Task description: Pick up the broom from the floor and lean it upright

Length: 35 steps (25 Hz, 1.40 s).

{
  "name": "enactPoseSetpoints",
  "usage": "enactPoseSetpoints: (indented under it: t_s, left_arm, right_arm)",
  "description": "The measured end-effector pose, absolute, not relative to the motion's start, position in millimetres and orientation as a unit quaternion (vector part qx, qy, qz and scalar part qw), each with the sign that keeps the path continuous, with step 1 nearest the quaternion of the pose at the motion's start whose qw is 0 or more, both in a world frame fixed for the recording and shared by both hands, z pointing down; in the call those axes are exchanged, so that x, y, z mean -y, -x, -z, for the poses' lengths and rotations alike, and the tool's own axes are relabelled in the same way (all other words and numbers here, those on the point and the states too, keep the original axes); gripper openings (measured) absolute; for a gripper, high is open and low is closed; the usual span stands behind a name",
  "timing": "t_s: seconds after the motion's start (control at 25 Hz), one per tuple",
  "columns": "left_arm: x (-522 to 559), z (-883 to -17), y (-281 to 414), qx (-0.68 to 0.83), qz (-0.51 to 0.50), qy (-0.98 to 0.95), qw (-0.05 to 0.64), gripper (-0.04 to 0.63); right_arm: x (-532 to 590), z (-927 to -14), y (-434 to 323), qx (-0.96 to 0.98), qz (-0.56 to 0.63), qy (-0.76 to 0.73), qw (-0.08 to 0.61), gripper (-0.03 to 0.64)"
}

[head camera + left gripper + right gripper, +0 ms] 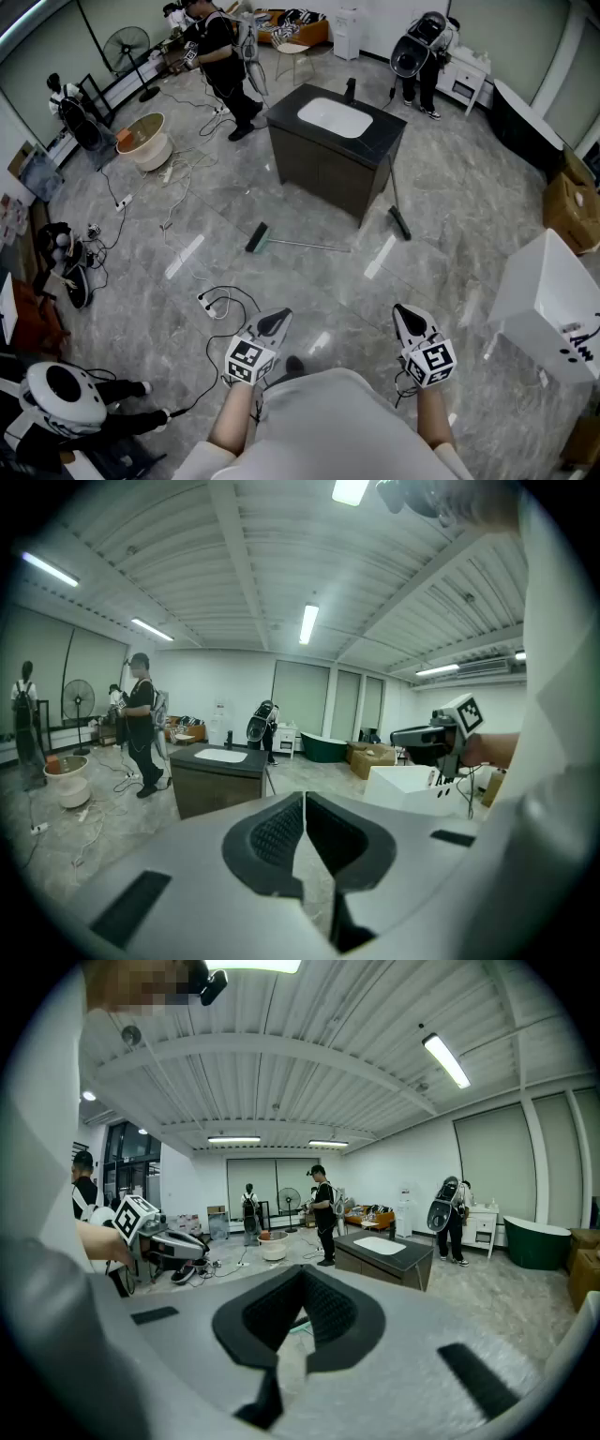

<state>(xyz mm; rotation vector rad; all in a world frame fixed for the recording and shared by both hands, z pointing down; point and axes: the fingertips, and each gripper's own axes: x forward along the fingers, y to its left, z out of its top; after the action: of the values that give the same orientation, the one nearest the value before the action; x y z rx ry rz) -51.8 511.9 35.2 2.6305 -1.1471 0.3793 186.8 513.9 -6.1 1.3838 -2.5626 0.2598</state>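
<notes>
A wide room with a glossy grey stone floor (450, 216) and strip lights overhead. A dark cabinet (323, 173) with a white sink (335, 117) set in its top stands in the middle. The broom (291, 244) lies flat on the floor just off the cabinet's near side. Its head points toward the left of the head view and its thin handle runs off to the right. Nothing touches it. Another long-handled tool (395, 197) leans against the cabinet's right near corner, its head down on the floor.

The person holding the tools stands well back from the broom with both arms out in front. The left gripper (278, 319) has its jaws pressed together at the tips, with nothing between them. The right gripper (405, 314) is the same, closed and empty. Both hang over bare floor, tipped slightly downward, with a white cable (220, 302) just beside the left one.

Off to the right sits a white box (548, 305). A person in black (220, 61) stands beyond the cabinet's far left corner, near a pedestal fan (127, 47).
</notes>
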Motion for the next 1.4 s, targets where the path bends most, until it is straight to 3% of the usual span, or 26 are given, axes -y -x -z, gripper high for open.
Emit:
enactPoseSetpoints:
  t_s: [0.52, 1.4]
  left_arm:
    - [-505.0, -38.0, 71.5, 0.387, -0.126, -0.904, 0.129, 0.011]
    - [-477.3, -47.3, 175.3, 0.364, -0.133, -0.912, 0.132, 0.011]
  right_arm:
    - [-506.6, 10.5, -164.2, 0.868, -0.092, -0.474, 0.113, 0.000]
    - [-480.8, -7.6, -57.6, 0.861, -0.099, -0.482, 0.131, 0.000]
